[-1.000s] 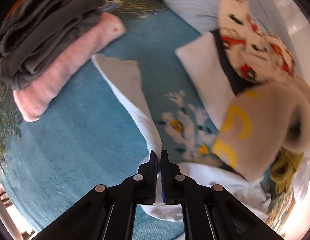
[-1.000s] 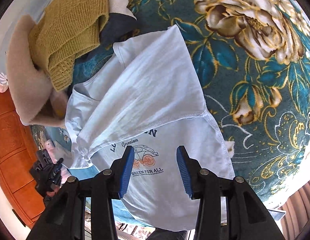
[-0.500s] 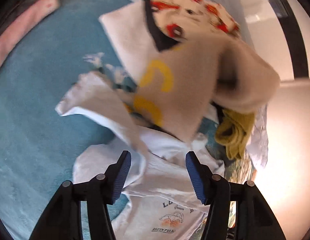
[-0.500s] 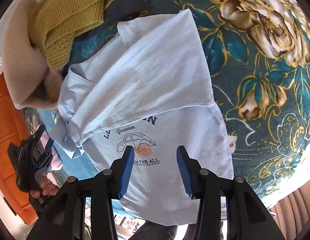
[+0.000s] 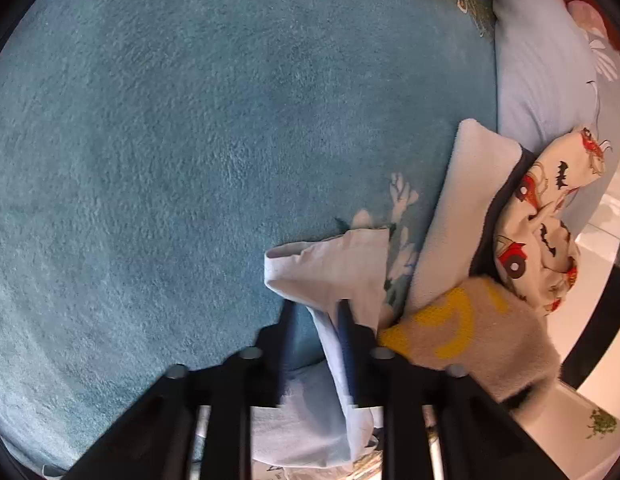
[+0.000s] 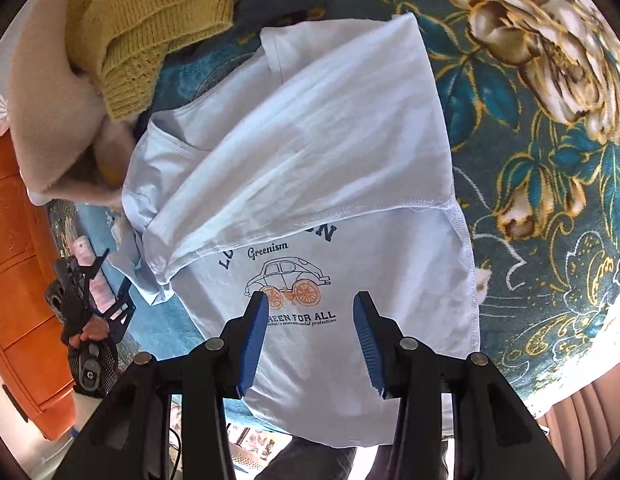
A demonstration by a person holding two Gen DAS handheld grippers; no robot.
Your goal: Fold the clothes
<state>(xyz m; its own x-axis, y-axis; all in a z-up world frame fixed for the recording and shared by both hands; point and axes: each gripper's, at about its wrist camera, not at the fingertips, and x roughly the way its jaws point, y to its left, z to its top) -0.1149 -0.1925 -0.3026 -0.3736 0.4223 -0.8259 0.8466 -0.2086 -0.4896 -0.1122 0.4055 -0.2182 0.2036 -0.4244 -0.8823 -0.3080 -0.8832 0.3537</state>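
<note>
**Light blue T-shirt lies half folded on the flowered blanket**

The right hand-held gripper (image 6: 310, 340) is wide open and holds nothing; the T-shirt (image 6: 310, 152) lies directly ahead of it, one side folded over the car print. The left hand-held gripper (image 5: 316, 320) is partly open, with a sleeve (image 5: 330, 264) of the T-shirt between its fingers, not clamped. To its right lies a beige sweater (image 5: 470, 340).

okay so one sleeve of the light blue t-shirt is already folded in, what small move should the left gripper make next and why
Probably close the left gripper on the other sleeve and carry it across the t-shirt. Its jaws are open with that loose fabric between them, and the right gripper hovers open above the print.
</note>
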